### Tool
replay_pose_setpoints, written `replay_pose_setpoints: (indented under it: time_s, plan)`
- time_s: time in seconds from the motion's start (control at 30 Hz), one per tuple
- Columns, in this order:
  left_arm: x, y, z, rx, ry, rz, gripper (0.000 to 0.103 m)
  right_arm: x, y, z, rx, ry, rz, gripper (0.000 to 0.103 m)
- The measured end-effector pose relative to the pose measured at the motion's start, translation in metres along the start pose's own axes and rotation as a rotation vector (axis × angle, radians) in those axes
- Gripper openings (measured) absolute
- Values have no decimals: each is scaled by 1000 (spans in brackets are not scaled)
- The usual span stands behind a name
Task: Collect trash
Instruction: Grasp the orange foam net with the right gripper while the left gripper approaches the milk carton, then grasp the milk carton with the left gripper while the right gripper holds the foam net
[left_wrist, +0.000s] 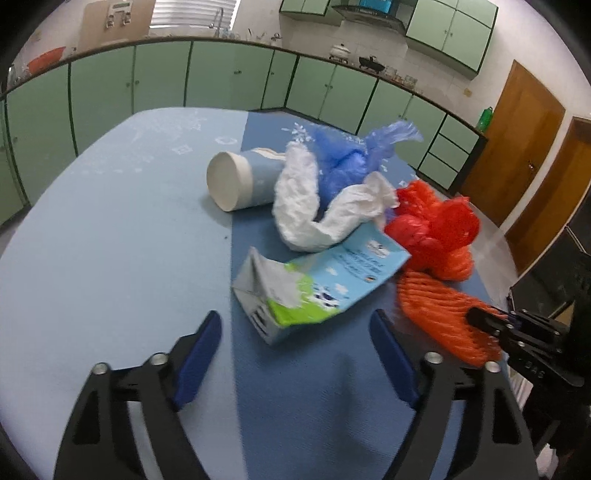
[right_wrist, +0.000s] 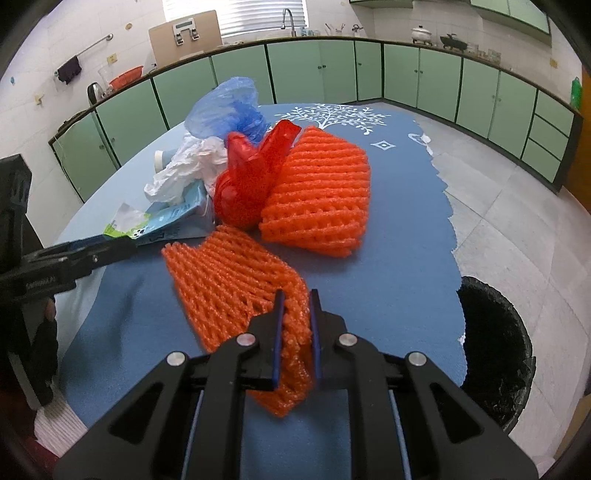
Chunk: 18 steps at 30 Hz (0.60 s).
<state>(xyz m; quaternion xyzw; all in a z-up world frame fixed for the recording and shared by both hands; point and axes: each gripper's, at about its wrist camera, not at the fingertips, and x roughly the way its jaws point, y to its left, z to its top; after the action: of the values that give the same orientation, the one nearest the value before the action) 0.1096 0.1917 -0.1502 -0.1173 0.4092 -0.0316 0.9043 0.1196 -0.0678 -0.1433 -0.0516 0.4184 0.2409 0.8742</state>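
Note:
My left gripper (left_wrist: 295, 326) hangs open over the blue table (left_wrist: 110, 240), its blue pads either side of the near end of a flattened milk carton (left_wrist: 317, 284) without touching it. Behind the carton lie a paper cup (left_wrist: 236, 181) on its side, a crumpled white bag (left_wrist: 306, 210), a blue bag (left_wrist: 343, 162) and a red bag (left_wrist: 432, 225). My right gripper (right_wrist: 297, 295) is shut on the edge of an orange foam net (right_wrist: 229, 280), which droops from its pads. A second orange net (right_wrist: 321, 195) rests beside the red bag (right_wrist: 247, 184).
A black-lined trash bin (right_wrist: 495, 347) stands on the tiled floor just off the table's right edge. Green cabinets (right_wrist: 321, 70) run along the far walls. The table's left half (left_wrist: 92, 258) holds no trash. A person's dark sleeve (right_wrist: 44, 343) shows at the left.

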Motion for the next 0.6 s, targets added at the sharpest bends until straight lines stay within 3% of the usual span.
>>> replay_pose_setpoints:
  time_s: [0.33,0.6]
  plan:
    - [20,-4,19,91,12,-22,92,4,-4,1,15,11,-8,12]
    - [24,-12,19,115,11,-46,88,6,-3,2,15,15,-15,15]
